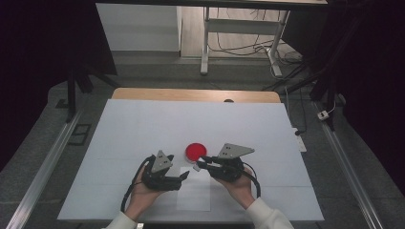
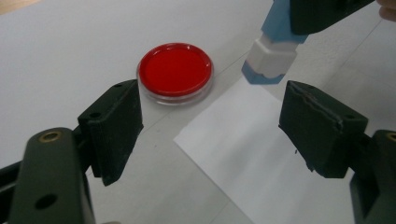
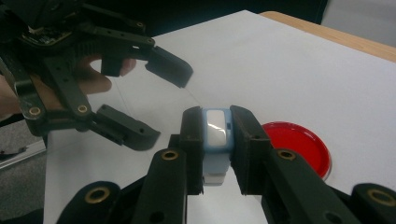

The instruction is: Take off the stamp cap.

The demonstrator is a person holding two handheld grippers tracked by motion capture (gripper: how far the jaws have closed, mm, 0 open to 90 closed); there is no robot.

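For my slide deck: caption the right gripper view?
Right gripper clamps a blue-and-white stamp; left gripper open nearby, red ink pad beside.

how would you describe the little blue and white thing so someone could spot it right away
On the white-covered table, near the person's edge, a sheet of white paper lies beside a round red ink pad. Just above that sheet, the right gripper clamps a small block-shaped stamp. It is the one pale blue and white thing, held off the table rather than lying on it.

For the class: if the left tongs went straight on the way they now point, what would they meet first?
Probably the blue-and-white stamp held in the right tongs, just above the paper sheet; the red ink pad lies to one side. Depth is uncertain.
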